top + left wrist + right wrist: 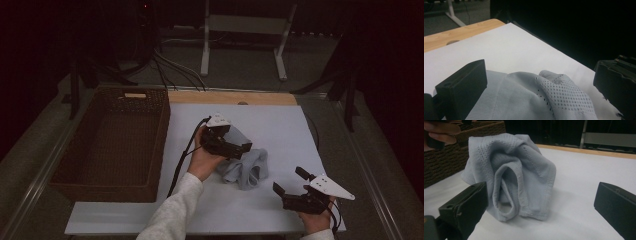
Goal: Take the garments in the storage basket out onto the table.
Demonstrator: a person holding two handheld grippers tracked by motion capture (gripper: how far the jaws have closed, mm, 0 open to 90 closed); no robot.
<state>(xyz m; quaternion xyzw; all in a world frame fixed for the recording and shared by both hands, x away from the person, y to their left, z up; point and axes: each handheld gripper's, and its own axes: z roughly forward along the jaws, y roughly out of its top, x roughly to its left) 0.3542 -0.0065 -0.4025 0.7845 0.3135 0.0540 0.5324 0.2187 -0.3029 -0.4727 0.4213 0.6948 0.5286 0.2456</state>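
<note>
High view: left tool [239,148], jaws spread, straddles the grey cloth [247,167] mid-desk; right tool [290,181], spread, waits at five o'clock. Next, likely: pinch, carry to basket [75,172] at nine o'clock.

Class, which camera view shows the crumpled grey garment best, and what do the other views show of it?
The right gripper view: the grey garment sits whole and close, its folds, hems and perforated knit clear. The left gripper view shows just its top surface near that gripper's fingers. The high view shows it small, partly under the left gripper.

garment [531,100] cut off below, left tool [235,145] covering part
</note>
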